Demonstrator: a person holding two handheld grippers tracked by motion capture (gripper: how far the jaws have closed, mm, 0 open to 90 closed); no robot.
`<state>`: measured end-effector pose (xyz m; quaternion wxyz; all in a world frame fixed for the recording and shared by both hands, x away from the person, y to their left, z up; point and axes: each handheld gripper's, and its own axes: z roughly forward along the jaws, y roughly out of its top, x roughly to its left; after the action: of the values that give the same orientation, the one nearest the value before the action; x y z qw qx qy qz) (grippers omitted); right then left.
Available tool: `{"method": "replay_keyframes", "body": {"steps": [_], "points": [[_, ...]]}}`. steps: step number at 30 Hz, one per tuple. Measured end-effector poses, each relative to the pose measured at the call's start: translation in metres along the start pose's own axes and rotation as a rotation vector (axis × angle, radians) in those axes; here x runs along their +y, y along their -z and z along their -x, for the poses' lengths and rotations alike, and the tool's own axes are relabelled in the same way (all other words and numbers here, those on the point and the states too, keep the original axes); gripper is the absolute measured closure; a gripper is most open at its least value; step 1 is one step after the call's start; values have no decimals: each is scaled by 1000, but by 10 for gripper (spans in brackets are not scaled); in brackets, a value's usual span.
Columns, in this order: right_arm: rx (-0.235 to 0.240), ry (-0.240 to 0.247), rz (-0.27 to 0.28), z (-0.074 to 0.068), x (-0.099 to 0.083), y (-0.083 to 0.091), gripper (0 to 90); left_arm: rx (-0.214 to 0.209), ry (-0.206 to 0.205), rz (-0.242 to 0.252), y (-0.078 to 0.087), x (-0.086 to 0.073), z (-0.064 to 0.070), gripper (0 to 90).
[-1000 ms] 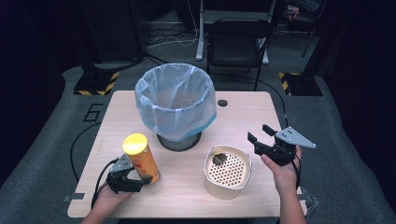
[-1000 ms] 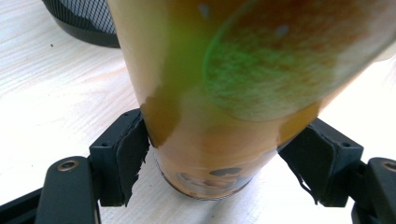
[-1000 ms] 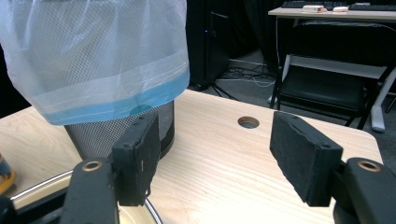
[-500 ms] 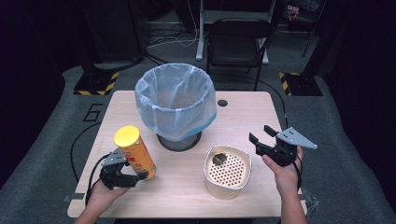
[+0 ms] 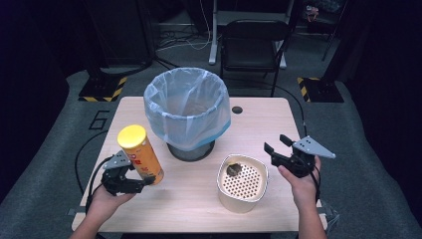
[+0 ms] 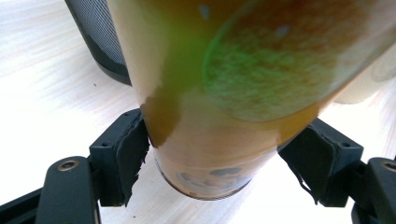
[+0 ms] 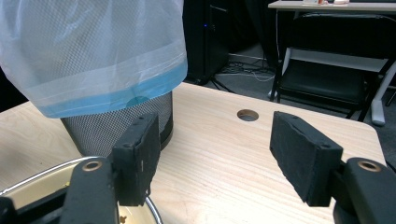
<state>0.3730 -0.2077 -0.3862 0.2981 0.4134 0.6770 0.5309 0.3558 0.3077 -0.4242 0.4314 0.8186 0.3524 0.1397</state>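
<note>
Left gripper view: left gripper [image 6: 224, 154] jaws clenched low on chip can [image 6: 224, 93], lifted, tilted, beside lined bin [image 5: 188, 112]. Probably light, stiff, slick; squeezing gently near base seems wise. Right gripper [image 5: 278, 149] released, empty, near perforated container [image 5: 242, 183].

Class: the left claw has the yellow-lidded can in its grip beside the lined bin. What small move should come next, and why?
Probably carry the can up and over the rim of the bin. The left claw is clamped low on the tilted can, whose base is off the table, and the bin's lined mouth stands open beside it.
</note>
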Motion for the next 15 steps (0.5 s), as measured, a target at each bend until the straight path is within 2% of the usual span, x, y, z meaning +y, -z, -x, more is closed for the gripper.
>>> {"method": "replay_keyframes", "body": {"steps": [7, 12, 15], "points": [[1, 4, -7, 0, -1, -1, 332, 6, 4, -2, 10, 19, 1, 245], [-2, 2, -5, 0, -1, 0, 332, -3, -13, -8, 19, 33, 4, 245], [-4, 2, -9, 0, -2, -1, 332, -15, -29, 4, 31, 48, 7, 245]]}}
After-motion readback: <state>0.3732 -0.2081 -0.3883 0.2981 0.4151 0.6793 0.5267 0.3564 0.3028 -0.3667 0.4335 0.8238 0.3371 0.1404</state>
